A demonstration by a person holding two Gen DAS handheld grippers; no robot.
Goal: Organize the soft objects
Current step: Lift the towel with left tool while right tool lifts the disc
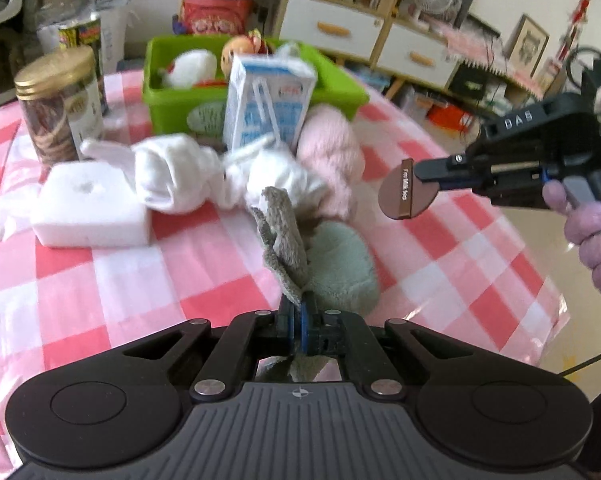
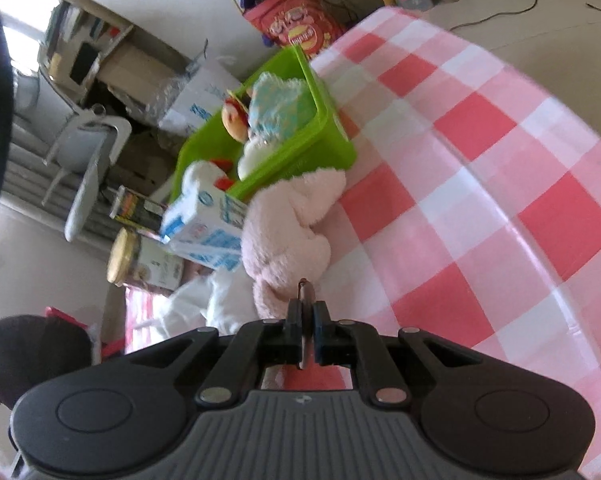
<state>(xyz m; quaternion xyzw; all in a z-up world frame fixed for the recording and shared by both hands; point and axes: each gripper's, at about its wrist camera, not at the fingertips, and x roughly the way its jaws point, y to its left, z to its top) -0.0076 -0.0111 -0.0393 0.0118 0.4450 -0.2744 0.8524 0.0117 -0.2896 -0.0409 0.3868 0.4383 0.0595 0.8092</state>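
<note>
We see a pink-checked tablecloth [image 1: 204, 272] and shelving behind; our left gripper [image 1: 296, 312] pinches a grey-green plush [image 1: 340, 264] beside the green bin [image 1: 256, 96]; right gripper [image 2: 306, 312] closed, empty

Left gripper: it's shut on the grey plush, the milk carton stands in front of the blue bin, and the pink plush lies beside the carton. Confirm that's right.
One detail is wrong: the bin is green, not blue, as the left wrist view shows. The rest holds: the left gripper is shut on the grey plush, and the milk carton stands in front of the bin with the pink plush beside it.
</note>
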